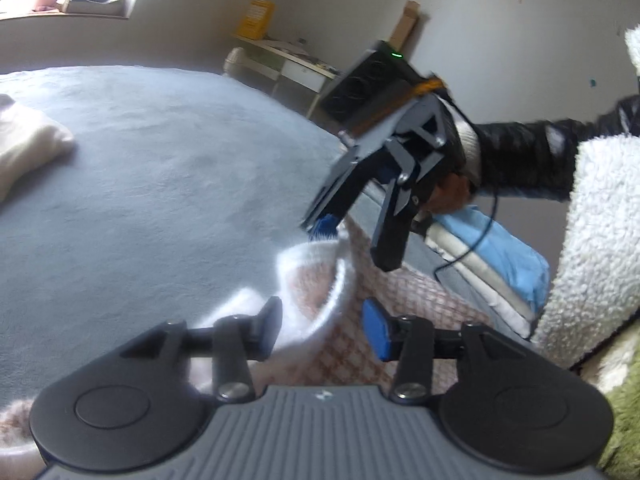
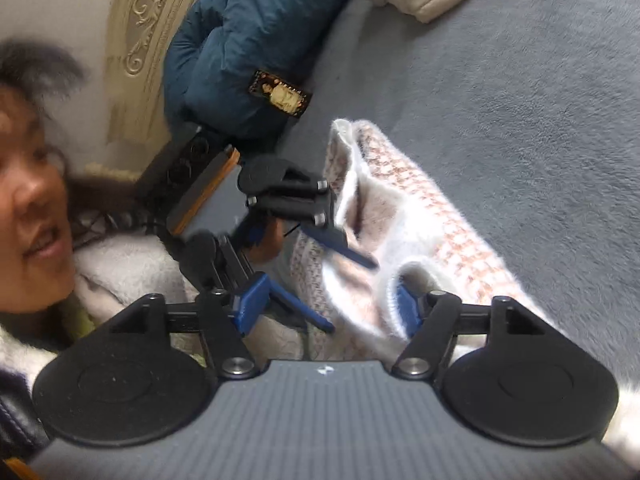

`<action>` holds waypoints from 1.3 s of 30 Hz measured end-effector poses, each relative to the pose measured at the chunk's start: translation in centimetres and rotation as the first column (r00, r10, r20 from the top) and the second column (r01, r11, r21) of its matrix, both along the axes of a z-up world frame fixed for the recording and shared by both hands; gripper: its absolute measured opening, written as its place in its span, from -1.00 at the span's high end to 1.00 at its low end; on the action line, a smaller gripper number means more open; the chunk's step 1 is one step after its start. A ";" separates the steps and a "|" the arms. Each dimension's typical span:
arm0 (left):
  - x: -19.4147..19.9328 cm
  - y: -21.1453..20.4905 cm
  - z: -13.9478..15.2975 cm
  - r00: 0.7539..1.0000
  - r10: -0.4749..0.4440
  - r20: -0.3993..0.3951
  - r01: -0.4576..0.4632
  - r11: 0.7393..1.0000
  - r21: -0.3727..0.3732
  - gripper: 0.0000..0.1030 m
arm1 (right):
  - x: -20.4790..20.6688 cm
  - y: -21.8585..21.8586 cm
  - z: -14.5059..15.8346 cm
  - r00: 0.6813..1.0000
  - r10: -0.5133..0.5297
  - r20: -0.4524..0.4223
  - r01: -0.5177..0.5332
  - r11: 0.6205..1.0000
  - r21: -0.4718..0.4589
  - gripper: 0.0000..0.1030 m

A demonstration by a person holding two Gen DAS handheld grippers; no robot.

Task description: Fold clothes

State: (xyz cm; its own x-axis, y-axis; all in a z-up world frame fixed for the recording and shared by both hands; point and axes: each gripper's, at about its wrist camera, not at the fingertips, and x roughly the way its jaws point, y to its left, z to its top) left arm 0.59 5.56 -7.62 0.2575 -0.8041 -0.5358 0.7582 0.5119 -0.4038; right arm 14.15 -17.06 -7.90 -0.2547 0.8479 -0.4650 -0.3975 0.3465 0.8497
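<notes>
Both blurred hand-held grippers (image 1: 322,330) (image 2: 326,312) partly hide the sweater (image 2: 420,216).

Two grippers: left gripper (image 1: 322,330) and right gripper (image 2: 326,306), each with two blue-padded fingers. One pink-and-white checked sweater (image 2: 432,216) on one grey blanket (image 1: 160,184). One cream garment (image 1: 24,140) farther off. One dark blue padded jacket (image 2: 248,32). One stack of folded linens (image 1: 500,264). One yellow box (image 1: 256,18) on one desk (image 1: 296,60).
</notes>
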 end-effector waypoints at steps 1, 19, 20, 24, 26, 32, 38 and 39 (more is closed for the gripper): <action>0.1 0.0 -0.1 1.000 0.010 0.003 -0.010 1.000 0.007 0.09 | -0.2 -0.3 0.3 0.999 -0.032 0.032 0.033 0.999 -0.021 -0.33; 3.6 -2.5 -1.9 0.995 0.078 -0.061 -0.075 0.996 0.052 0.08 | -6.3 -15.9 0.0 0.778 -0.601 0.185 0.624 0.773 -0.114 -0.49; 3.6 -2.6 -1.9 0.995 0.079 -0.063 -0.076 0.996 0.050 0.08 | -6.5 -16.2 -0.4 0.773 -0.607 0.184 0.631 0.767 -0.116 -0.49; 3.4 -3.2 -1.9 0.995 0.078 -0.056 -0.075 0.996 0.057 0.08 | -7.1 -16.6 -1.7 0.768 -0.609 0.198 0.636 0.760 -0.131 -0.49; 3.2 -3.6 -1.9 0.996 0.076 -0.049 -0.073 0.995 0.063 0.08 | -6.9 -15.8 -1.8 0.786 -0.573 0.234 0.610 0.779 -0.143 -0.50; 2.8 -4.1 -2.0 0.996 0.085 -0.036 -0.082 0.994 0.074 0.08 | -6.6 -14.7 -2.1 0.791 -0.543 0.280 0.596 0.788 -0.156 -0.17; 2.6 -4.3 -2.3 0.994 0.104 -0.029 -0.102 0.992 0.074 0.08 | -7.2 -14.3 -1.9 0.771 -0.558 0.306 0.613 0.781 -0.121 -0.13; 2.5 -4.3 -2.4 0.994 0.108 -0.027 -0.106 0.992 0.073 0.08 | -7.3 -14.0 -1.7 0.772 -0.548 0.322 0.607 0.786 -0.118 -0.13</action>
